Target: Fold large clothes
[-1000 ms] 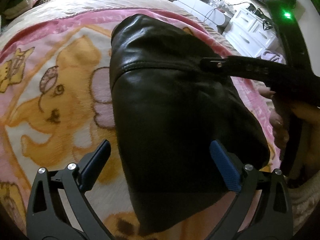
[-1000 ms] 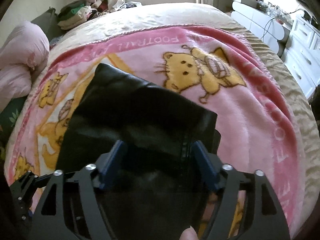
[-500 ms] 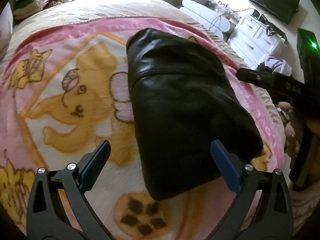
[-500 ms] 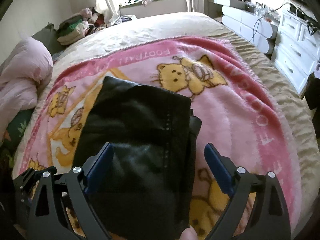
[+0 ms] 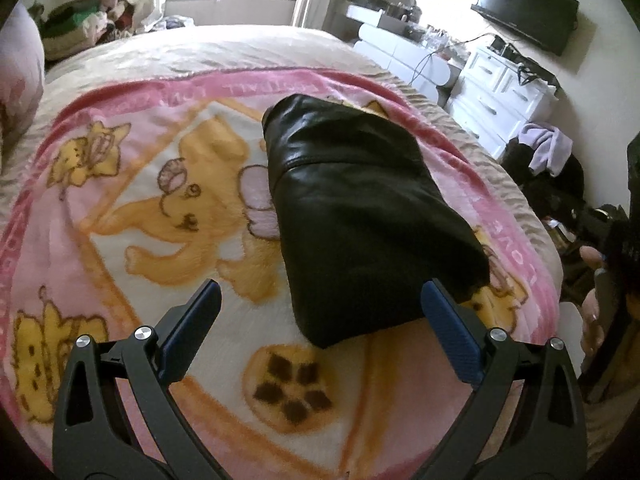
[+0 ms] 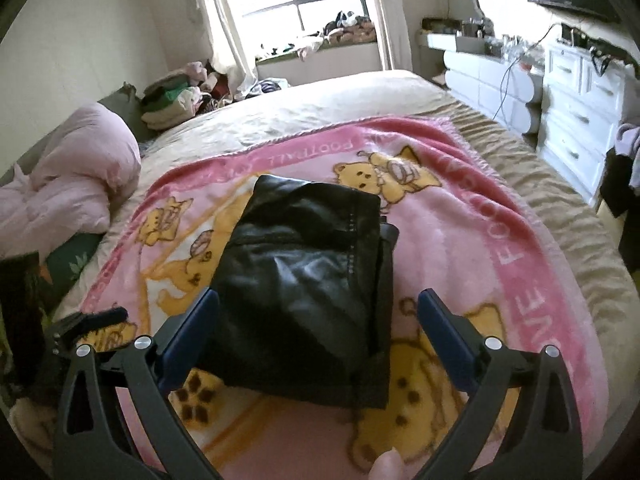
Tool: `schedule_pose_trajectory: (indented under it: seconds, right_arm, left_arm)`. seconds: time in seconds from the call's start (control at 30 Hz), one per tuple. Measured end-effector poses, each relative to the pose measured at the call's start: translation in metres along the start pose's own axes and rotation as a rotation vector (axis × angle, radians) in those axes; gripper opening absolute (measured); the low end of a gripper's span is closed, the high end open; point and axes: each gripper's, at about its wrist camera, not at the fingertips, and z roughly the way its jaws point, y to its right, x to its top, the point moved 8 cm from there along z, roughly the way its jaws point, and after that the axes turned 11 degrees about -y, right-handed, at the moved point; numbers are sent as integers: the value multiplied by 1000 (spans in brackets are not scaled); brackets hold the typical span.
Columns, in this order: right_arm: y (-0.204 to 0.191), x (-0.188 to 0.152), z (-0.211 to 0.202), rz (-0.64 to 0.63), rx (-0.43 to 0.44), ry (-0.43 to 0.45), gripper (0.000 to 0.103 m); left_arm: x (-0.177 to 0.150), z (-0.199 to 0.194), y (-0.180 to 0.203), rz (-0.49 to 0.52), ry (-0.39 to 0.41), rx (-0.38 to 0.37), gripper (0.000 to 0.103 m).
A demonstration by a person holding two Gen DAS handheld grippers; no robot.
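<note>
A black leather garment [image 5: 360, 216] lies folded into a compact rectangle on the pink cartoon blanket [image 5: 160, 208]. It also shows in the right wrist view [image 6: 308, 280], with a layer edge sticking out on its right side. My left gripper [image 5: 320, 312] is open and empty, held above the blanket, near the garment's near edge. My right gripper [image 6: 318, 320] is open and empty, raised above the garment's near end. The left gripper [image 6: 80, 324] shows at the left edge of the right wrist view.
The blanket [image 6: 500, 260] covers a beige bedspread [image 6: 340, 96]. A pink duvet [image 6: 68, 184] and stacked clothes [image 6: 168, 100] lie at the bed's far left. White drawers [image 6: 580, 120] stand on the right, past the bed edge. A hand [image 5: 596, 280] shows at right.
Both grippers have pulled back and up from the folded garment. The right gripper opened wider and let the garment go. The garment lies still.
</note>
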Motion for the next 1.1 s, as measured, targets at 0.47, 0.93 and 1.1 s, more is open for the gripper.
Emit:
schedule_pose_trajectory:
  seconds: [0.47, 0.93, 1.1]
  right_arm:
    - [-18, -87, -16, 26, -91, 112, 99]
    - [-22, -129, -15, 53, -126, 134, 99]
    - [-24, -134, -15, 39, -142, 121, 99]
  left_arm:
    - [-55, -14, -1, 51, 90, 44, 94]
    - [-85, -4, -13, 0, 74, 33, 94]
    - [-87, -4, -8, 25, 75, 37, 94]
